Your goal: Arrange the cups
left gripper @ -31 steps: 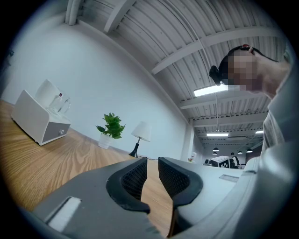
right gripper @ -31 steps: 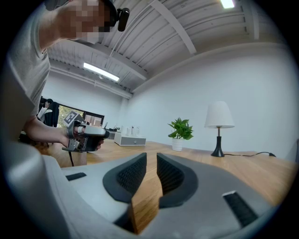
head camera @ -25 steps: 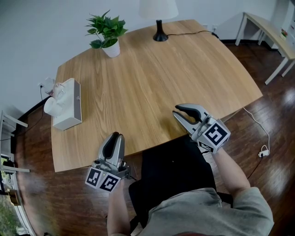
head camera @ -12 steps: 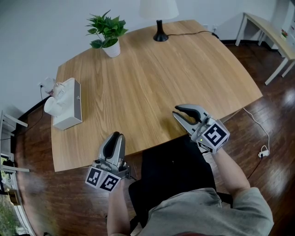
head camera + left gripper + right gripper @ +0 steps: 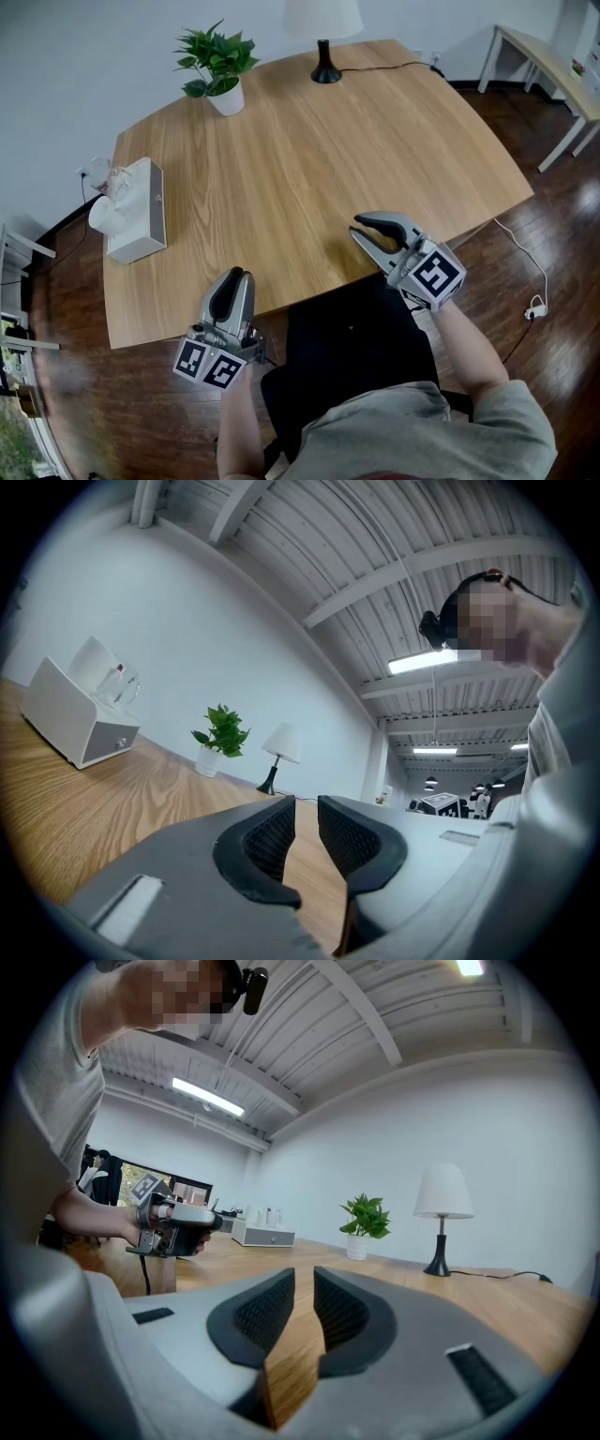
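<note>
Cups stand at the far left of the wooden table (image 5: 309, 150), on and beside a white box (image 5: 141, 211): a white cup (image 5: 105, 214) and a clear glass one (image 5: 116, 178). They also show in the left gripper view as cups (image 5: 105, 672) on the box (image 5: 80, 719), and small in the right gripper view as cups (image 5: 259, 1214). My left gripper (image 5: 234, 278) hovers at the table's near edge, shut and empty (image 5: 305, 806). Over the near right edge, my right gripper (image 5: 361, 230) is shut with nothing held (image 5: 304, 1277). Both are far from the cups.
A potted plant (image 5: 217, 66) and a lamp (image 5: 324, 37) stand at the table's far edge. A black seat (image 5: 356, 337) is under me. A pale side table (image 5: 544, 66) stands at the right, and a cable (image 5: 534, 305) lies on the dark floor.
</note>
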Demonstrator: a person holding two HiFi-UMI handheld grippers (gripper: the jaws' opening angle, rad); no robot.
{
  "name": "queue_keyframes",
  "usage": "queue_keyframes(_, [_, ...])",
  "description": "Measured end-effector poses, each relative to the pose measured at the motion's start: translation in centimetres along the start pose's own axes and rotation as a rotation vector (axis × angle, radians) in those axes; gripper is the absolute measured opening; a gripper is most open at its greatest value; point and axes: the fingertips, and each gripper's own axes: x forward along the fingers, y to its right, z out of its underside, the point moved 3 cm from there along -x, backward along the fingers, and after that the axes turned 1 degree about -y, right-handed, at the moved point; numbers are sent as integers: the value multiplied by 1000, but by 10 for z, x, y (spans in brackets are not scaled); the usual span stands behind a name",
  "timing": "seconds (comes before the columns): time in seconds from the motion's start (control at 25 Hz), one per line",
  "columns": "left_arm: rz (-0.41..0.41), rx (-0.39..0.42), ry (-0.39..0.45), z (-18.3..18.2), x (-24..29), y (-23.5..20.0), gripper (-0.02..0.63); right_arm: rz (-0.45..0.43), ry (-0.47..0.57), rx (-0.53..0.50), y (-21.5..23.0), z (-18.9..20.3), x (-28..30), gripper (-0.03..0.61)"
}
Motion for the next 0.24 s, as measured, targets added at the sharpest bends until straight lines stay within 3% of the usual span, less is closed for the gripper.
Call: queue_keyframes(0.24, [3, -2, 0, -2, 0, -1, 66, 0, -11, 4, -1, 1, 1, 64])
